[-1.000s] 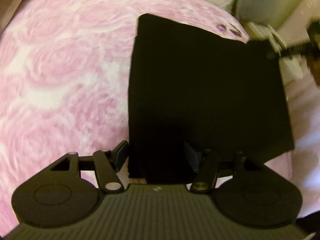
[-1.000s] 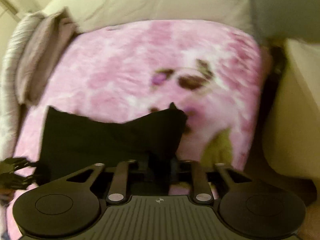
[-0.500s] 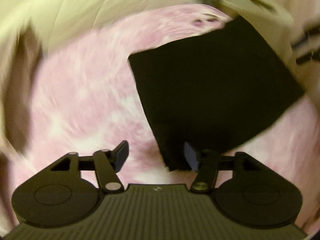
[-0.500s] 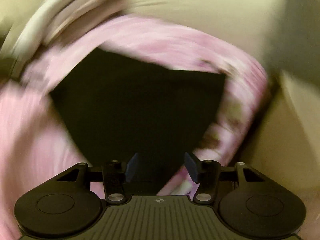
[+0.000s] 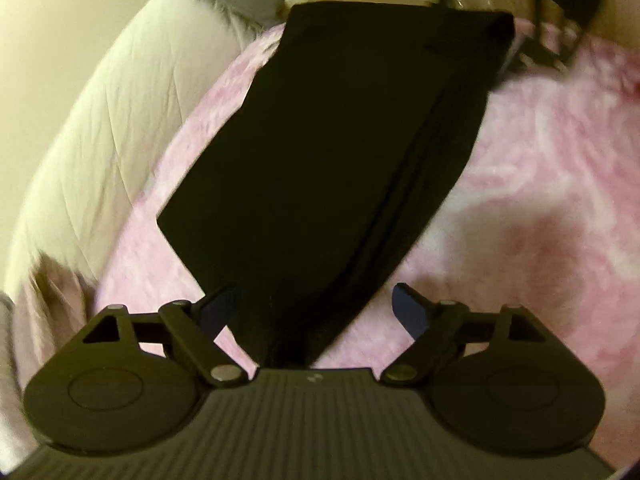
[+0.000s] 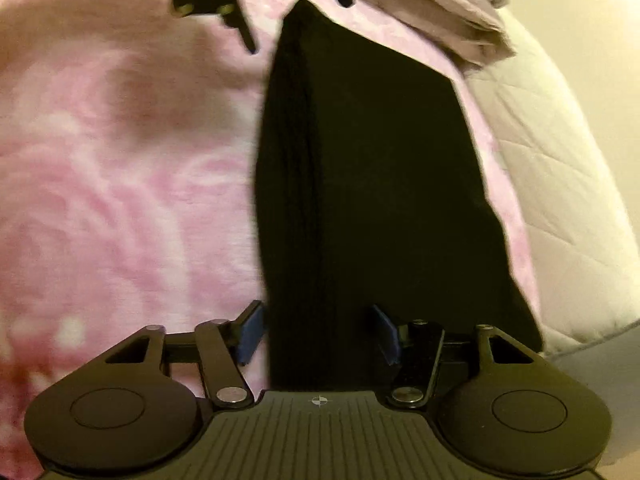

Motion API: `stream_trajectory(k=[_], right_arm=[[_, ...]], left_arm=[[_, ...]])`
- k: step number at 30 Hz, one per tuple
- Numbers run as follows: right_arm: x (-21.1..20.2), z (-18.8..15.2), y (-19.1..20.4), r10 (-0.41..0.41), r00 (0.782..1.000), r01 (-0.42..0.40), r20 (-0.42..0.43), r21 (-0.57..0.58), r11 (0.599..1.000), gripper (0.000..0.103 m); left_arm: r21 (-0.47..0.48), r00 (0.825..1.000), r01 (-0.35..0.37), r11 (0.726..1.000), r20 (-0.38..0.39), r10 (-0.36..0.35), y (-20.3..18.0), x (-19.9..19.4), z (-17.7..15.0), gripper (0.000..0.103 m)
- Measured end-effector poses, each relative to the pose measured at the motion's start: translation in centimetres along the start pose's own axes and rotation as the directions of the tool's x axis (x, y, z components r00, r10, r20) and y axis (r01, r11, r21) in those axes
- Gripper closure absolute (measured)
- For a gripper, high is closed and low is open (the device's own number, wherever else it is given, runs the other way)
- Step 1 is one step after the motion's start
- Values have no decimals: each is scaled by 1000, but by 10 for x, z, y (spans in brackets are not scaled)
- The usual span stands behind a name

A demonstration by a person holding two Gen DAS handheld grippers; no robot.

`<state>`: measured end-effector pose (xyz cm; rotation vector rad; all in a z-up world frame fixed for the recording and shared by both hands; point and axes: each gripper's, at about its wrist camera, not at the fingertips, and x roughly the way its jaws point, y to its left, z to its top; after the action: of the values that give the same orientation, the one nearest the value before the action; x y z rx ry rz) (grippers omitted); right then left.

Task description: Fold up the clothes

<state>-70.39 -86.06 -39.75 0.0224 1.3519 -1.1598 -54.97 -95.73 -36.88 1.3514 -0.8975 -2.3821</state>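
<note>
1. Pink blanket [image 5: 540, 168] on the bed carries everything.
2. Black garment [image 5: 328, 152] lies folded on it, long axis running 6 to 12 in both views. Soft and floppy (I'd pinch a corner at the near end).
3. Left gripper [image 5: 316, 312]: jaws just opened wide, nothing pinched.
4. Right gripper [image 6: 316, 334]: jaws partway apart astride the cloth's near edge, not clamping.

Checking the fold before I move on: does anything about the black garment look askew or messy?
Nothing stands out. The folded black garment lies flat on the pink rose-patterned blanket with straight edges. One long side shows stacked layers, slightly stepped, which is normal for a fold. Both grippers stand open at its ends.
</note>
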Motion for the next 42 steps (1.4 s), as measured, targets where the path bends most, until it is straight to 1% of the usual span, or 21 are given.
stream_trajectory(k=[1, 2, 3, 4, 7, 10, 11, 12, 13, 14, 15, 16, 17, 19, 22, 25, 27, 31, 36, 38, 42], right_arm=[[0, 2, -6, 18, 1000, -18, -3, 9, 1000, 59], [1, 4, -13, 35, 999, -35, -5, 18, 999, 63], [1, 5, -19, 53, 999, -53, -7, 27, 998, 74], [1, 7, -25, 71, 997, -70, -9, 37, 997, 83], [-13, 15, -49, 107, 994, -107, 7, 87, 990, 87], [-32, 19, -80, 113, 993, -117, 34, 135, 984, 88], [-35, 19, -85, 115, 993, -119, 37, 133, 984, 88], [-39, 20, -90, 118, 992, -122, 40, 132, 984, 88], [-42, 20, -96, 120, 992, -125, 43, 130, 984, 88], [-46, 20, -100, 123, 991, -128, 45, 129, 983, 88], [-49, 15, -97, 130, 991, -134, 46, 125, 983, 88], [-52, 10, -94, 137, 990, -141, 46, 120, 983, 88], [-52, 9, -94, 144, 989, -147, 42, 109, 983, 89], [-50, 10, -98, 154, 987, -157, 40, 98, 983, 89], [-53, 12, -110, 148, 988, -152, 50, 79, 985, 89], [-68, 16, -127, 141, 988, -144, 65, 48, 988, 90], [-81, 17, -140, 131, 989, -133, 75, 19, 991, 90], [-107, 22, -163, 114, 988, -110, 105, -47, 993, 90], [-126, 28, -197, 121, 984, -104, 129, -129, 986, 90], [-128, 30, -214, 117, 983, -94, 142, -157, 983, 90], [-119, 34, -259, 106, 977, -70, 187, -190, 979, 90]], left_arm=[[25, 1000, -18, 1000, 3, 17, -5, 3, 2, 16], [49, 999, -33, 998, 1, 33, -10, 7, 3, 15], [70, 999, -45, 997, -3, 45, -13, 12, 5, 15], [87, 998, -55, 995, -9, 56, -17, 16, 5, 15], [182, 993, -111, 977, -27, 118, -25, 32, 6, 15], [296, 977, -191, 936, -29, 209, -31, 48, 5, 16], [314, 974, -205, 927, -29, 225, -31, 52, 5, 18], [315, 973, -207, 926, -32, 229, -28, 55, 6, 21], [302, 975, -195, 933, -40, 217, -24, 57, 7, 35], [273, 982, -158, 949, -60, 180, -18, 57, 9, 52], [252, 986, -121, 960, -79, 145, -14, 56, 11, 60], [248, 988, -99, 964, -87, 124, -11, 54, 12, 71], [251, 990, -83, 964, -90, 109, -9, 52, 14, 77], [239, 991, -58, 969, -100, 84, -1, 44, 18, 80], [178, 989, -33, 983, -133, 57, 21, 30, 31, 83], [120, 986, -8, 993, -167, 28, 44, 13, 48, 84], [80, 983, -5, 997, -182, 19, 59, -3, 59, 84], [25, 978, -16, 1000, -206, 21, 77, -34, 79, 84], [-55, 972, -18, 998, -234, 5, 93, -56, 109, 84], [-78, 969, -37, 996, -248, 17, 107, -58, 121, 84], [-116, 953, -101, 988, -296, 63, 152, -48, 150, 84]])
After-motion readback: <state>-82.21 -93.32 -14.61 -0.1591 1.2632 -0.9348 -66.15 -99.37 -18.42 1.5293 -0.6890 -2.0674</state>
